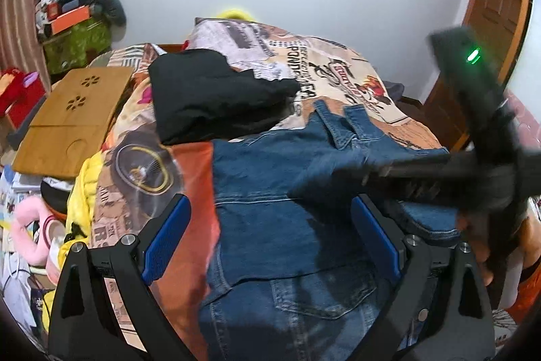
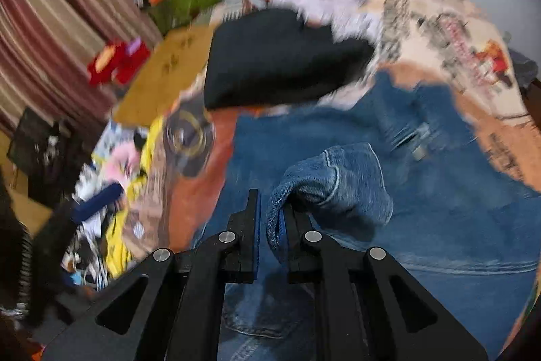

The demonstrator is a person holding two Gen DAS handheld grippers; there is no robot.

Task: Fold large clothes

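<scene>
**Denim sleeve in our grip**

On the patterned bed cover (image 1: 338,56) lies the denim jacket (image 1: 270,192). Our right gripper (image 2: 270,219) pinches its sleeve cuff (image 2: 324,181) tight, likely to fold it inward. Our left gripper (image 1: 270,239) hovers above, jaws wide and empty, ready to steady the cloth.

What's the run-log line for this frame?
task: fold denim jacket | left gripper: open, over jacket | right gripper: shut on denim sleeve | black garment: folded, on bed

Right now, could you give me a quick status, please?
Right gripper shut on denim jacket cuff. Left gripper open, empty, over jacket. Black garment folded behind jacket, apart.
</scene>
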